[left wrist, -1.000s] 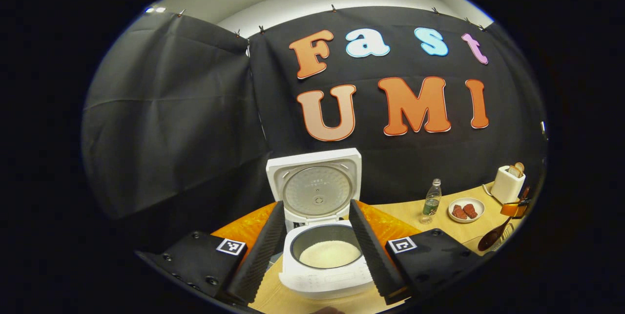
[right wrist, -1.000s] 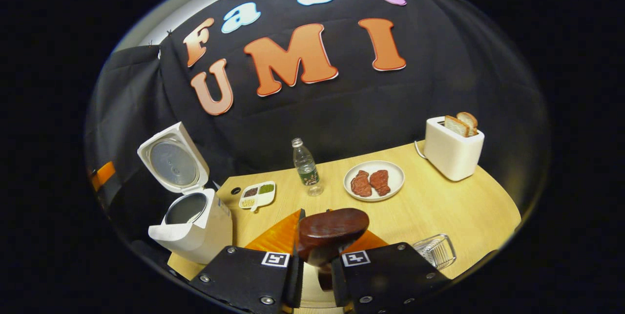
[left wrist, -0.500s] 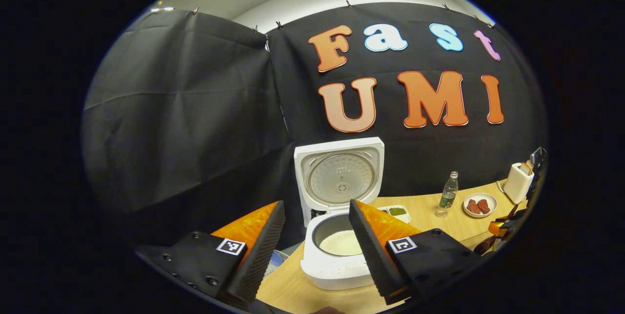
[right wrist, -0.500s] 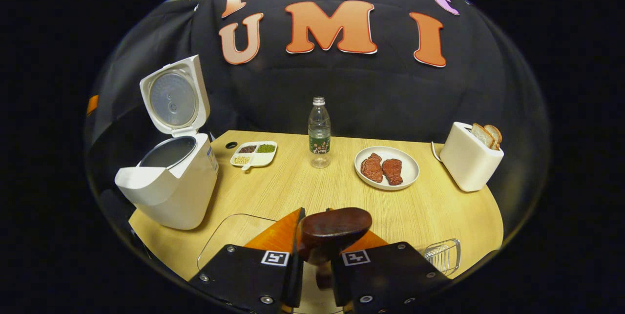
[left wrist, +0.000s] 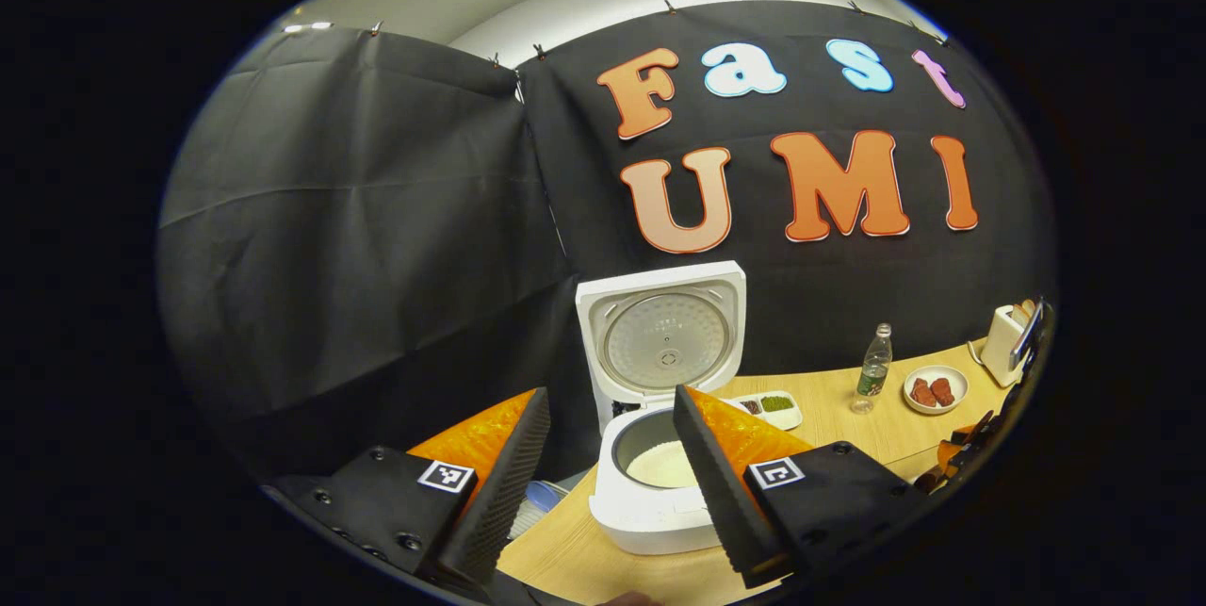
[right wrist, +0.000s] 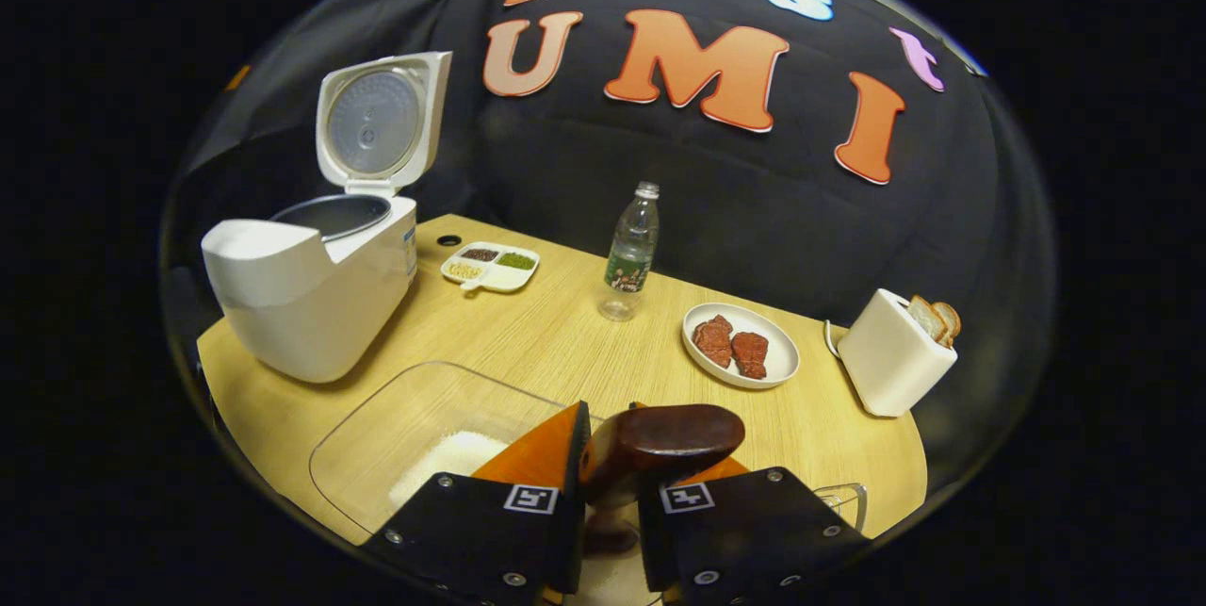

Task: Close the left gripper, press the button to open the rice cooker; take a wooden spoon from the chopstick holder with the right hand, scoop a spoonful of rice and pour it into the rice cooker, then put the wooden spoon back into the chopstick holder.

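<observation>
Step in hand: scooping rice.
Rice cooker (right wrist: 311,295): lid up, at left of surface (right wrist: 565,352).
Right claw (right wrist: 608,502): clamped on wooden spoon (right wrist: 664,441), above clear rice tub (right wrist: 415,417).
Left claw (left wrist: 603,483): spread, empty.
Next: dip bowl into rice, lift level.

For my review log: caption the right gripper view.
Right gripper grips wooden spoon above clear rice container; rice cooker open.

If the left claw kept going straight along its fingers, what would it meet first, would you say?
Most likely the open rice cooker, whose pot lies just ahead between the left claw's spread fingers, though depth is uncertain.
</observation>
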{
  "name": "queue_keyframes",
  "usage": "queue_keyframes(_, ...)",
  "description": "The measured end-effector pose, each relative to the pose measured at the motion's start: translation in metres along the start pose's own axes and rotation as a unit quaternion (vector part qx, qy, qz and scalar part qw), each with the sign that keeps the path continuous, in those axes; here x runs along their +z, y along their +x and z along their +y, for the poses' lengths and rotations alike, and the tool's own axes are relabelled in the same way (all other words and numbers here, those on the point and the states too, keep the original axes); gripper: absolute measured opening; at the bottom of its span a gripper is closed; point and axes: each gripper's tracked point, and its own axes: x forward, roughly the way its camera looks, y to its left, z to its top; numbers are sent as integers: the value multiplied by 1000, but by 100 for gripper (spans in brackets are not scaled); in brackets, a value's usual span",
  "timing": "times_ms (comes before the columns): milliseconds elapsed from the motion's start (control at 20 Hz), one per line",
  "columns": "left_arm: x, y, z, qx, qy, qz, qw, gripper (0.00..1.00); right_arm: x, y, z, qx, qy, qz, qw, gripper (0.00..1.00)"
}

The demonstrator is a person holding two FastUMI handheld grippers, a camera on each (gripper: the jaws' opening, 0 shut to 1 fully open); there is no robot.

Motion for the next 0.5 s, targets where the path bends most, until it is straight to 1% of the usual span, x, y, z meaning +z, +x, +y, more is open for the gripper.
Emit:
queue_keyframes(100,-5,2,0,-2,11,5,1000,91,-4,-1,6,-8,-38,-8,999,25)
queue_keyframes(150,-8,1,1,-3,15,7,1000,91,-12,-1,12,-6,-39,2,999,24)
queue_keyframes(250,-11,2,2,-8,21,10,1000,91,-31,-3,22,0,-17,27,1000,24)
queue_keyframes(300,-13,3,4,-8,24,12,1000,91,-27,-10,21,-12,-18,16,1000,25)
queue_keyframes(350,-14,4,7,-9,25,13,1000,91,-28,-10,19,-18,-19,17,1000,25)
queue_keyframes(400,-15,6,10,-10,24,14,1000,91,-26,-7,16,-23,-8,9,1000,22)
queue_keyframes(450,-17,6,12,-12,22,17,1000,90,-26,-9,14,-23,15,15,1000,18)
queue_keyframes(500,-22,7,13,-13,22,21,999,91,-26,-8,9,-26,37,18,999,18)
